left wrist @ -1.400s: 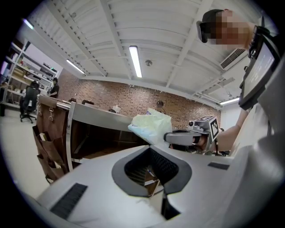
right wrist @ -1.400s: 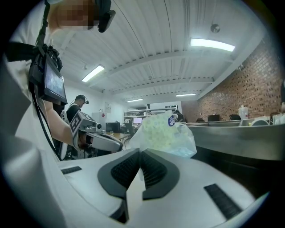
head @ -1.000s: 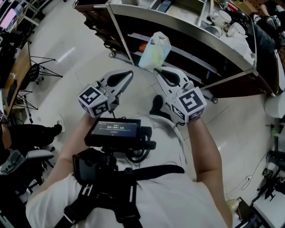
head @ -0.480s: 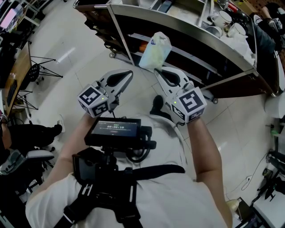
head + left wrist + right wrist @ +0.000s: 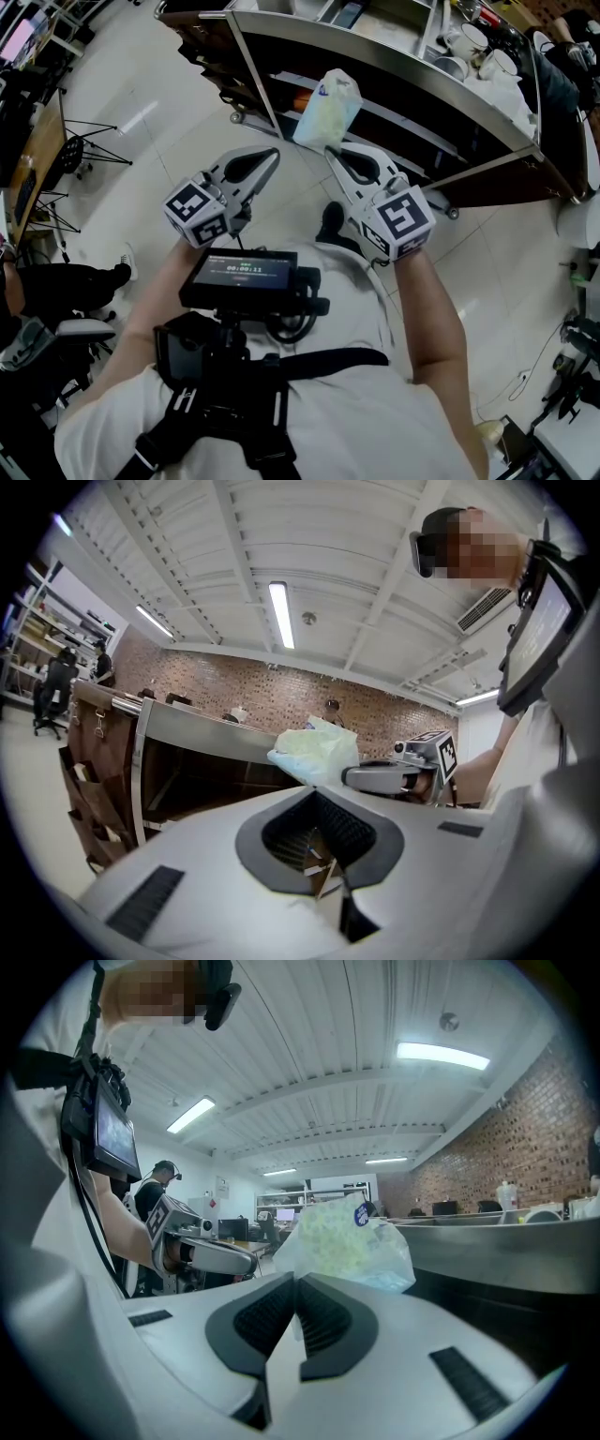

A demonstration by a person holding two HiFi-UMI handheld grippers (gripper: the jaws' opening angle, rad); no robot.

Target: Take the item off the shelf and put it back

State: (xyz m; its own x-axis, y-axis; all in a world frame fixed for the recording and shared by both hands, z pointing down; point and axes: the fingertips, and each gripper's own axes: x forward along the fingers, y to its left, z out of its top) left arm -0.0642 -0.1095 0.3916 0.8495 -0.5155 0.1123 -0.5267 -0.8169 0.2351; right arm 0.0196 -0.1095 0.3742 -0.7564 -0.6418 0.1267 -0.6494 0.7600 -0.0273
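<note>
A clear plastic bag (image 5: 326,105) of pale yellow-green contents, with a blue sticker, hangs in the air before the middle shelf of the metal rack (image 5: 394,58). My right gripper (image 5: 329,150) is shut on the bag's lower edge. In the right gripper view the bag (image 5: 343,1236) stands just beyond the pinching tips of that gripper (image 5: 295,1281). My left gripper (image 5: 276,153) hovers beside it at the left, shut, with nothing in it. From the left gripper view, the bag (image 5: 315,750) and the right gripper (image 5: 382,777) lie past the left gripper (image 5: 315,791).
The rack's top level holds cups and bowls (image 5: 469,42). An orange item (image 5: 302,99) lies on a lower shelf behind the bag. Brown pouches (image 5: 94,780) hang on the rack's left end. A seated person (image 5: 56,281) and tripod legs (image 5: 84,141) are on the tiled floor at the left.
</note>
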